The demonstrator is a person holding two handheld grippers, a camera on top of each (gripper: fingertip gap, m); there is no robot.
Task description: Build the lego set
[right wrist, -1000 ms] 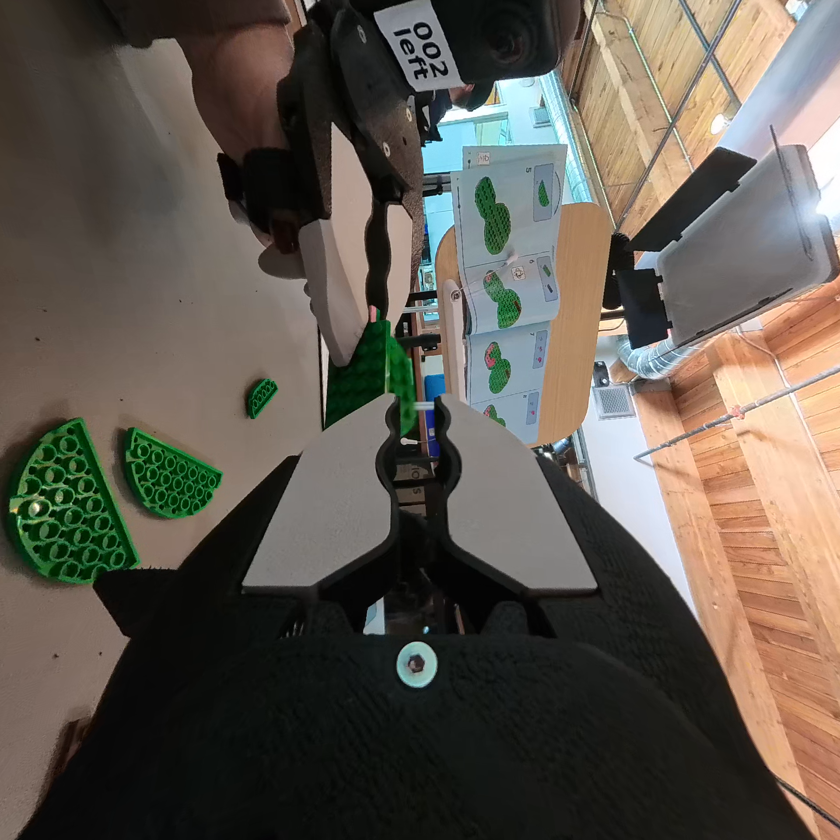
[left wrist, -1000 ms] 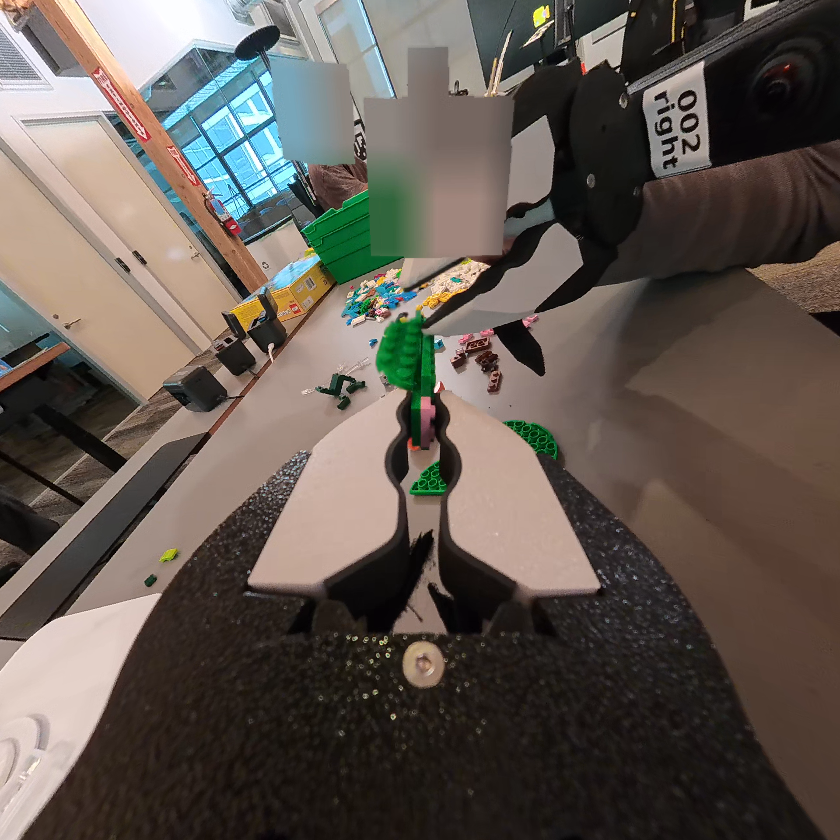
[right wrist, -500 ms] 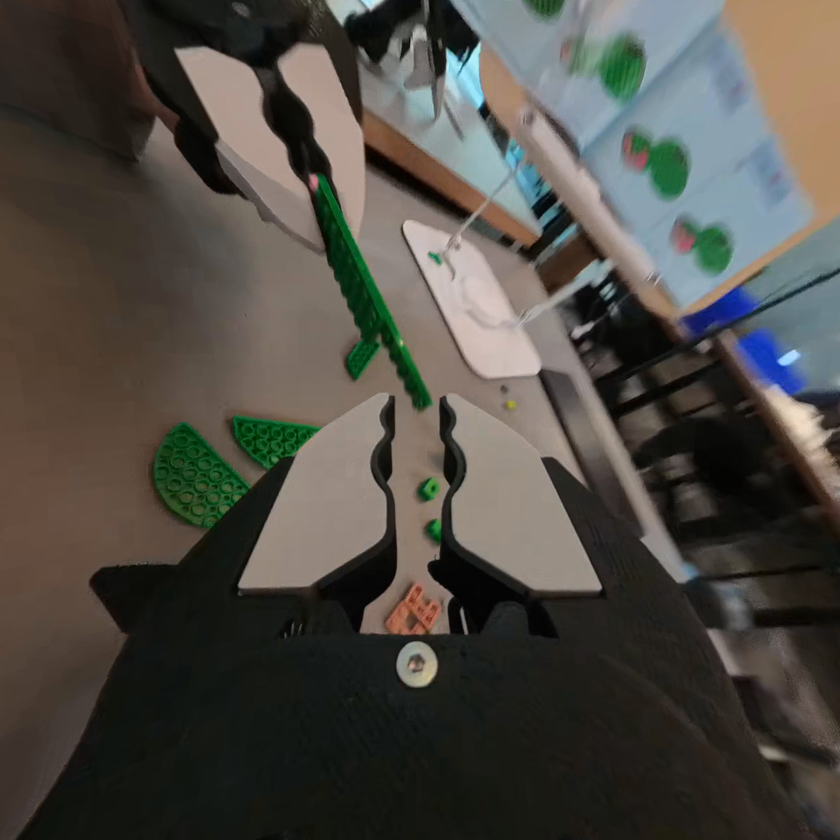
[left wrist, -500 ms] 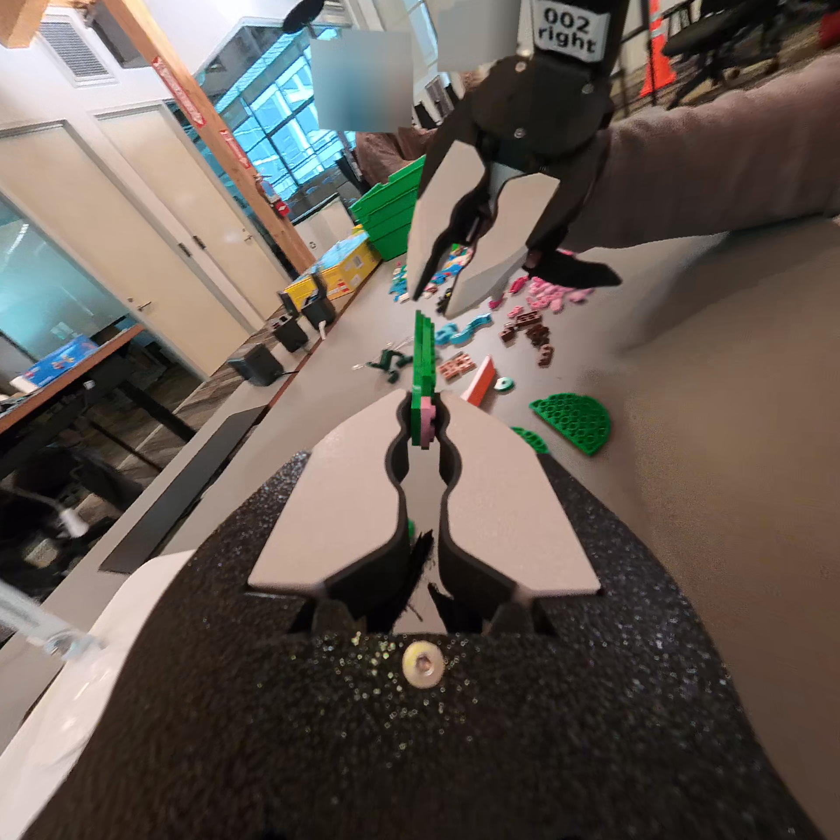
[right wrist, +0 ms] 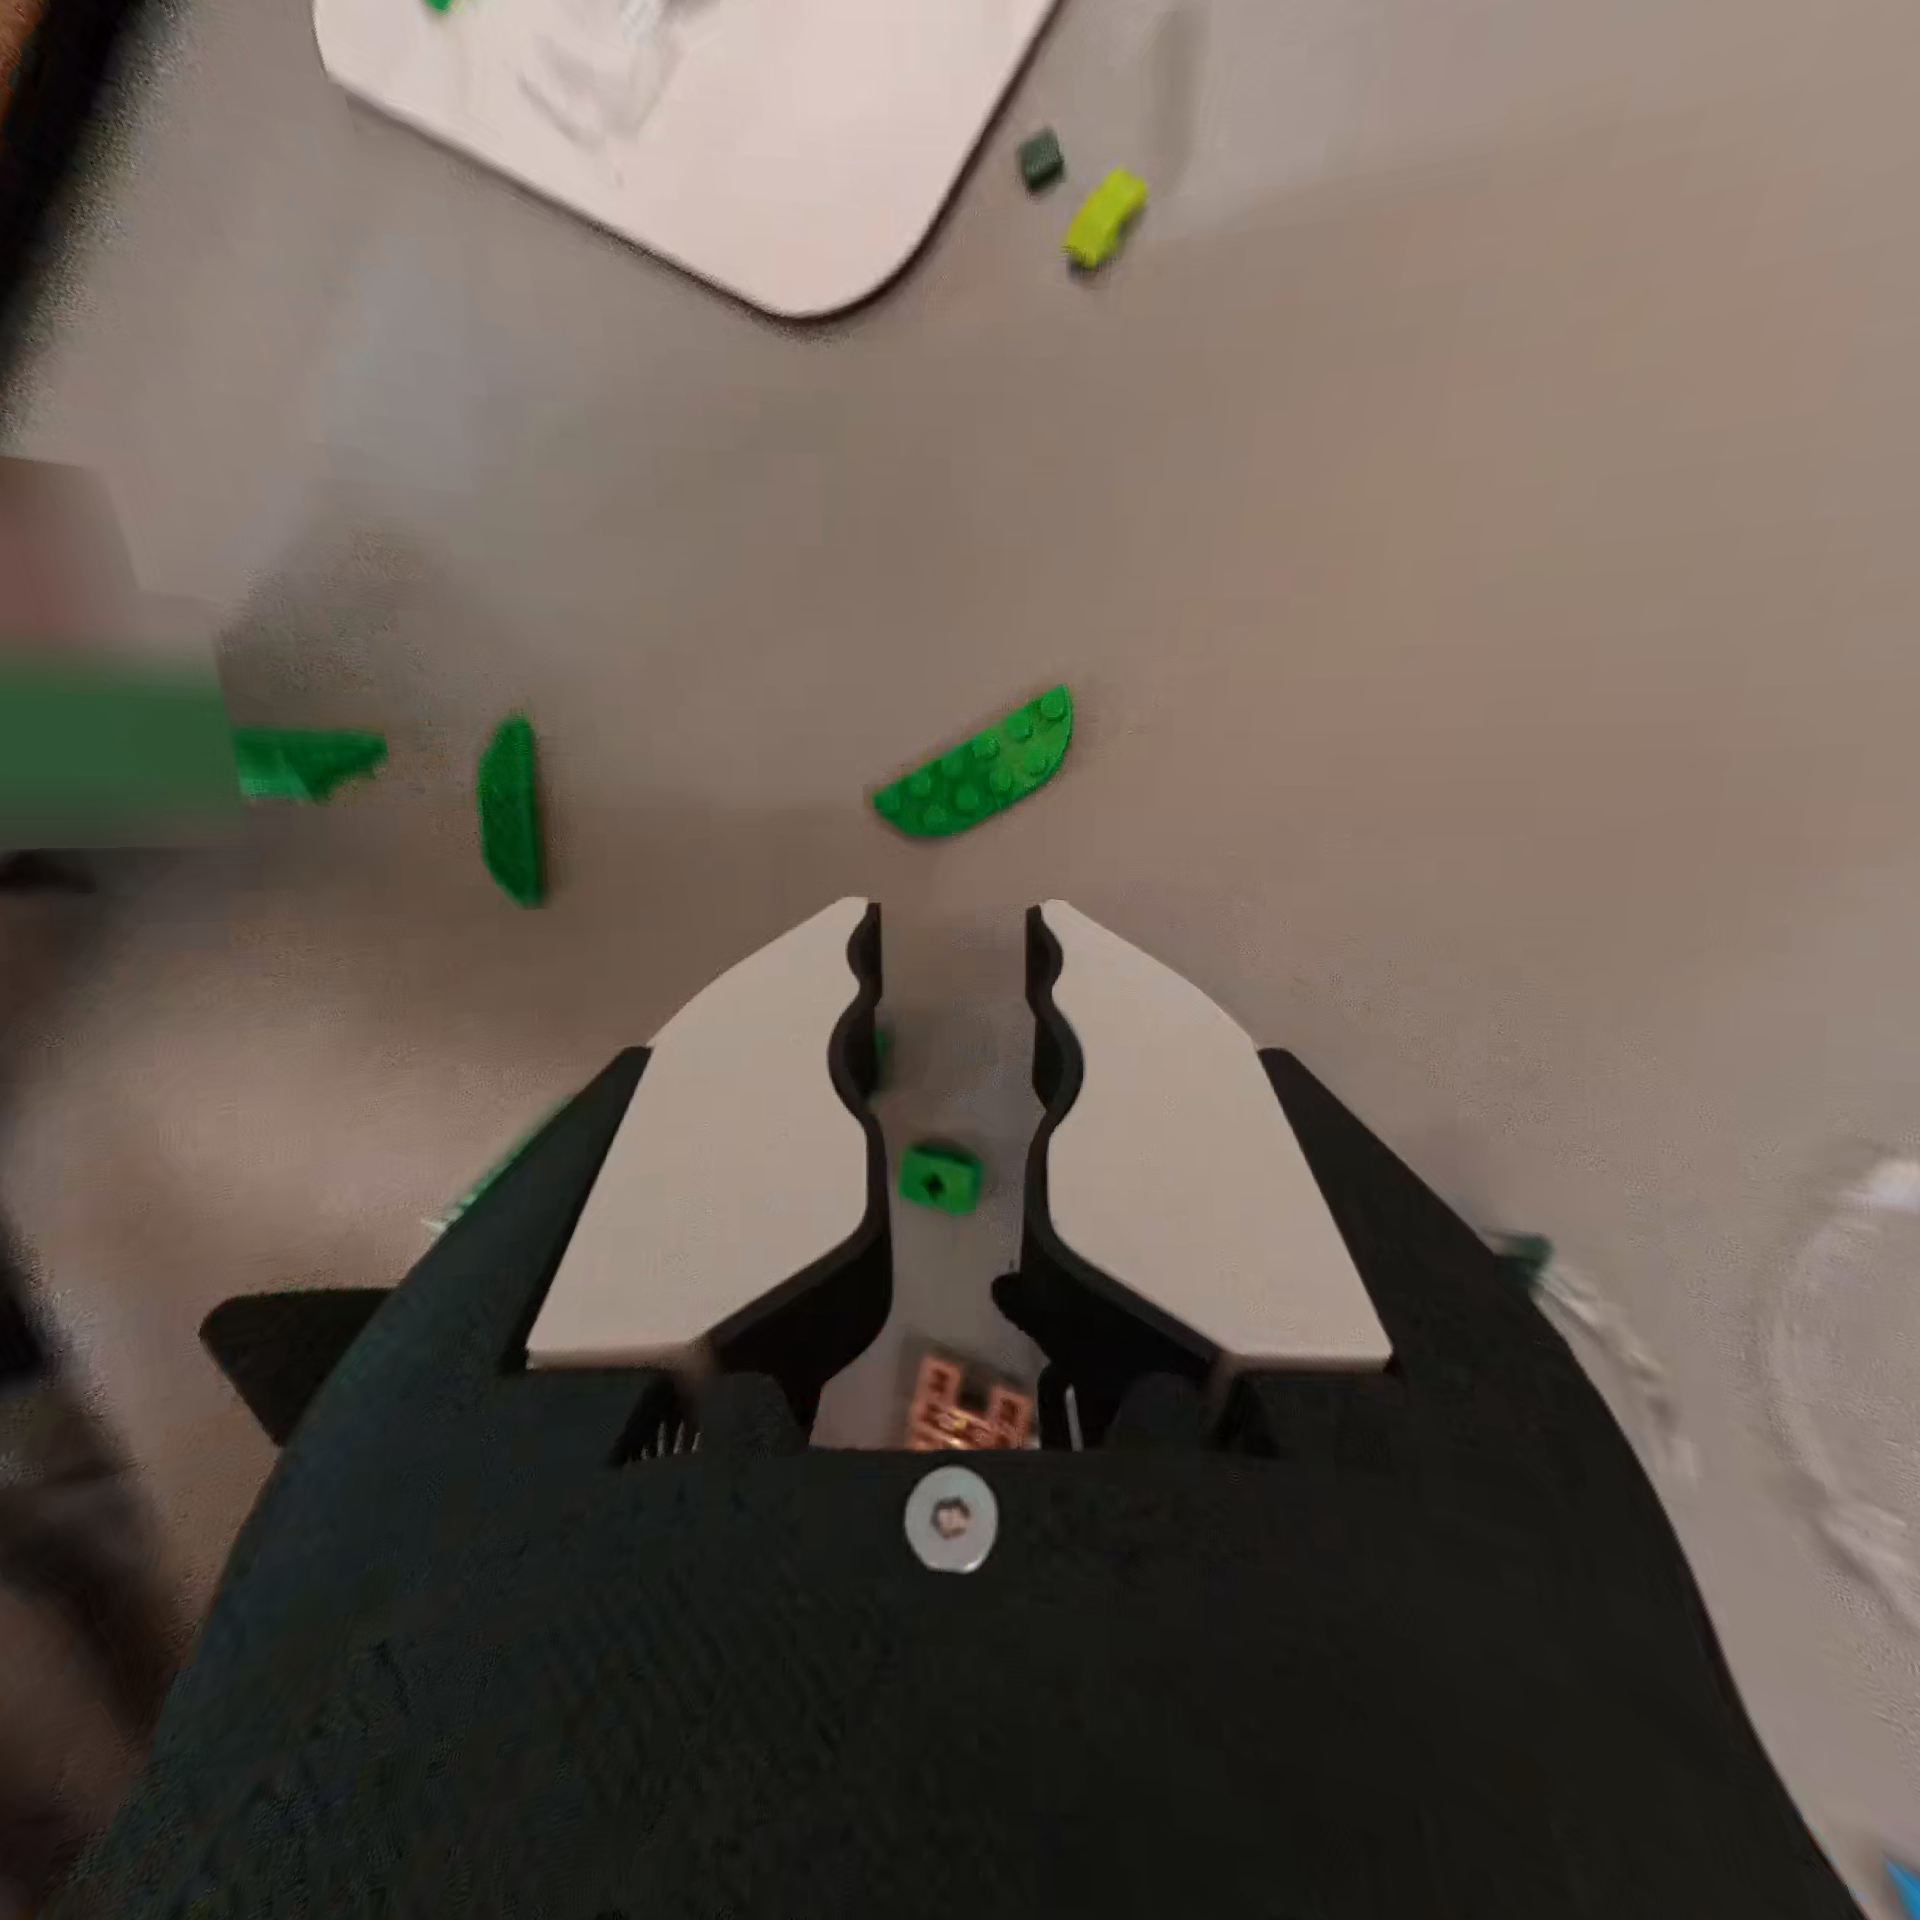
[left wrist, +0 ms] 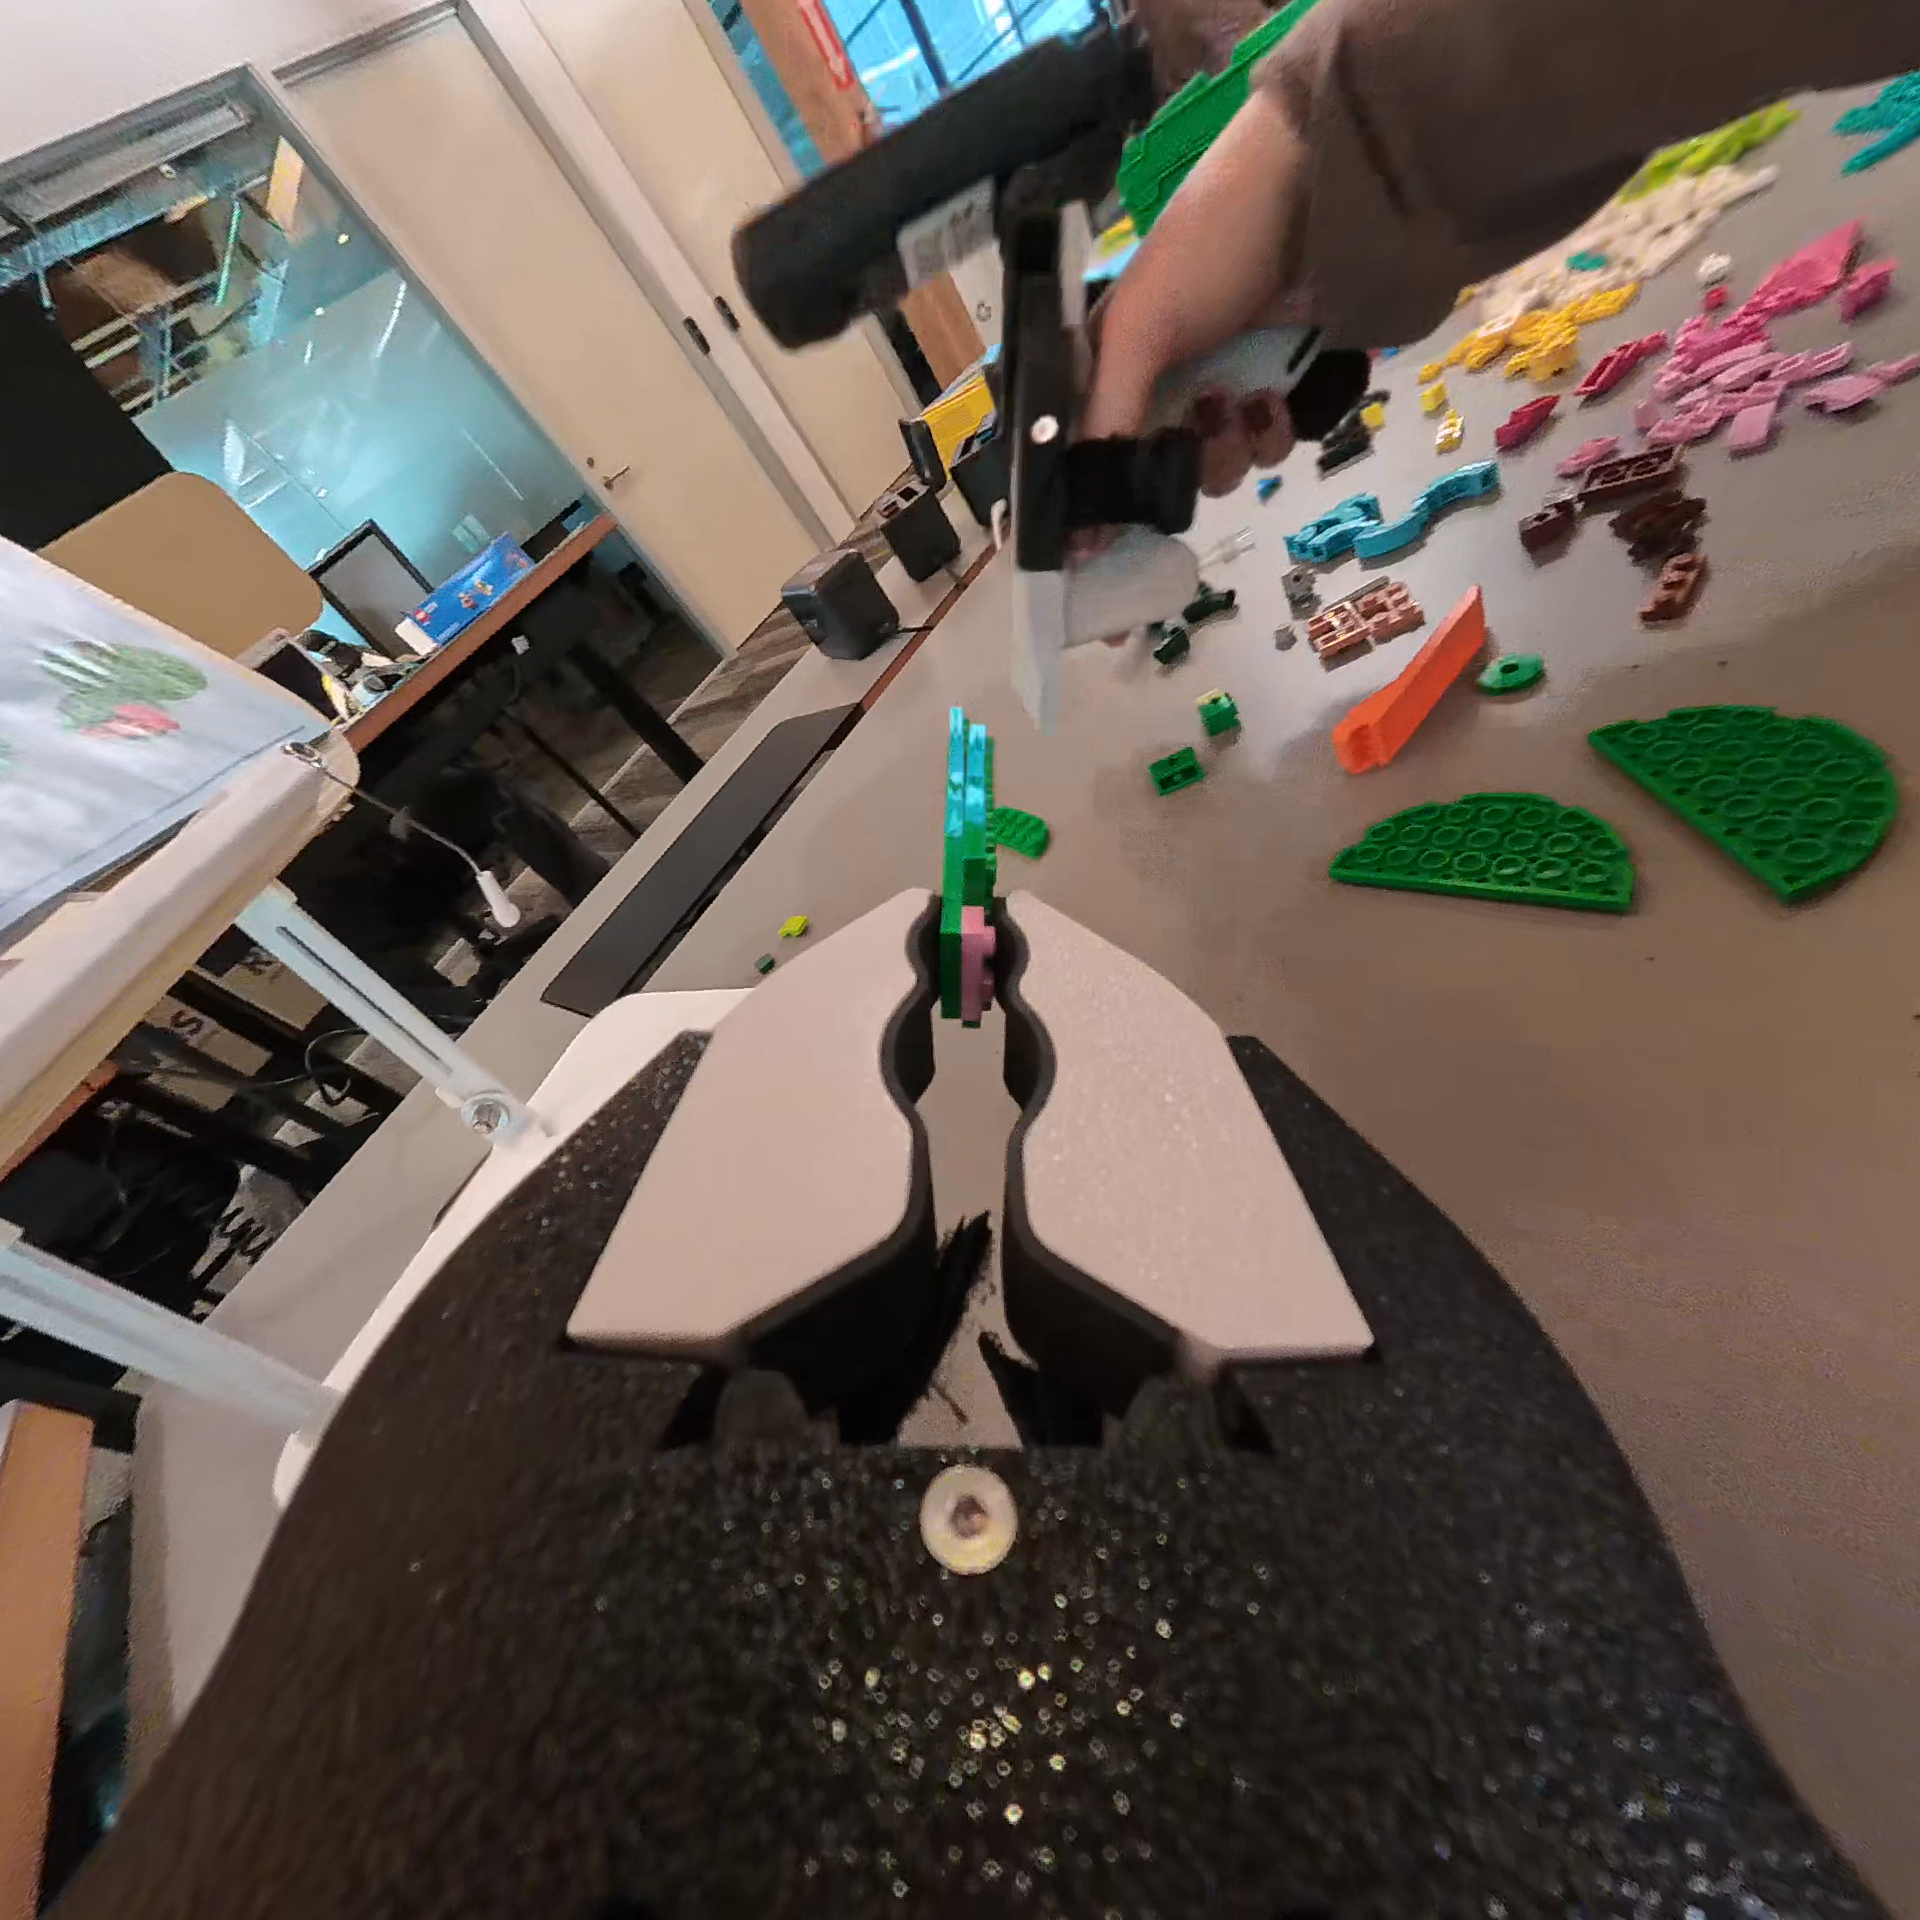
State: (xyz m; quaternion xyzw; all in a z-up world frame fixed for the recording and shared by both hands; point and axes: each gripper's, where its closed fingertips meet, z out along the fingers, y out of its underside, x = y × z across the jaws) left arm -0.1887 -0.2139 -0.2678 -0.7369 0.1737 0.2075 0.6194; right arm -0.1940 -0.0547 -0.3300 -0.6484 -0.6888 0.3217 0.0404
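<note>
The left gripper [left wrist: 968, 951] clamps the green plate assembly [left wrist: 961, 831] upright on edge above the table [left wrist: 1455, 1143]. The right gripper [right wrist: 951, 920], jaws parted and empty, points down at a small green half-round plate [right wrist: 977, 767] near the table's edge by the white pad [right wrist: 748, 135]. Fetching the next piece seems underway; it needs lowering astride it. A second ago the right gripper was up at the assembly.

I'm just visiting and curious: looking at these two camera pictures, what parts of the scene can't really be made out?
- Green plate assembly, left wrist view: seen edge-on in the left gripper, so its face and shape are hidden.
- Right gripper, left wrist view: side-on and motion-blurred; its fingertip gap only shows in the right wrist view.
- Green smear, right wrist view: cut off by the left edge and blurred.
- Copper-coloured piece, right wrist view: mostly hidden behind the gripper body.
</note>
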